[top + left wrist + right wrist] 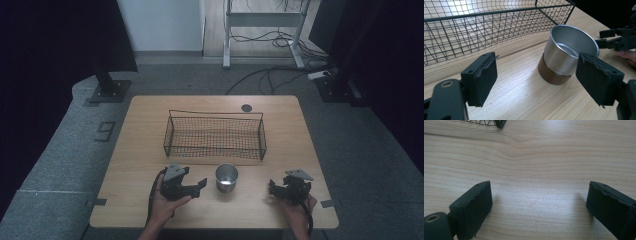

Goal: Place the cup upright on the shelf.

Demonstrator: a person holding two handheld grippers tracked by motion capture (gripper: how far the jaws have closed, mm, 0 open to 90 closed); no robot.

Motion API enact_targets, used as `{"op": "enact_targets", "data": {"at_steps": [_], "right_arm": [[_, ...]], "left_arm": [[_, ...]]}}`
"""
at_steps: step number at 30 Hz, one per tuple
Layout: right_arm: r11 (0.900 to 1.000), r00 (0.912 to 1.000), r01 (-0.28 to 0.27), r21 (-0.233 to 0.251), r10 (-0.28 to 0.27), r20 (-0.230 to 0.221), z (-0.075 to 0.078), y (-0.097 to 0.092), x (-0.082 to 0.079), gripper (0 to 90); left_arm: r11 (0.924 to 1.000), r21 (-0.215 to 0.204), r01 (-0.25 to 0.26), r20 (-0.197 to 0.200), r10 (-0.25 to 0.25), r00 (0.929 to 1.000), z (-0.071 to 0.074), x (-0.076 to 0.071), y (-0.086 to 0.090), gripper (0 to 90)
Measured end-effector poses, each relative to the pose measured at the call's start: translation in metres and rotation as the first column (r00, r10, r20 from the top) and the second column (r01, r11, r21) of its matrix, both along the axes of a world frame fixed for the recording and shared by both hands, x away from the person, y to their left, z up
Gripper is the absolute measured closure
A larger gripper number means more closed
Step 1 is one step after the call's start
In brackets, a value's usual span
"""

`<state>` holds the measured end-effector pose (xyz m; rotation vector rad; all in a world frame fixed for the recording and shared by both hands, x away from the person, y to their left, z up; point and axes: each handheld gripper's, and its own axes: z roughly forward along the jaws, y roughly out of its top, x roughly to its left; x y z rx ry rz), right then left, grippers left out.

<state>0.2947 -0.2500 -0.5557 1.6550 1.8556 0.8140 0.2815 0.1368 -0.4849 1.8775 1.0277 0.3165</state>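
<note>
Steel and wood make up the cup (227,178), a shiny metal cylinder on a brown wooden base that stands upright on the surface (280,125), just in front of the near wall of the black wire basket (215,134) and roughly midway between the two hands. Its long axis runs straight up, with the open mouth facing the ceiling, so a grasp from the side across the round wall looks like the natural approach. The left hand-held gripper (199,186) lies just beside the cup, on its left in the high view, and points at it; in the left gripper view the cup (567,53) sits ahead and toward the right jaw, not yet between the jaws, which stand spread with nothing in them. The right hand-held gripper (274,188) rests farther off on the cup's other side, and in the right gripper view its jaws are also spread over bare wood (531,170), holding nothing. Judging from this, the left hand is the nearer one, and it would need to shift so the cup comes between its jaws before closing.
</note>
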Motion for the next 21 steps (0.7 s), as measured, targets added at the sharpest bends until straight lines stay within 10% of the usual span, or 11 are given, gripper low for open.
{"op": "enact_targets", "data": {"at_steps": [21], "right_arm": [[1.0, 1.0, -0.001, 0.0, 0.001, 0.002, 0.0, 0.0, 0.0, 8.2]], "left_arm": [[0.9949, 0.05, 0.088, -0.026, -0.087, 0.9959, -0.004, 0.0, -0.035, 14.5]]}}
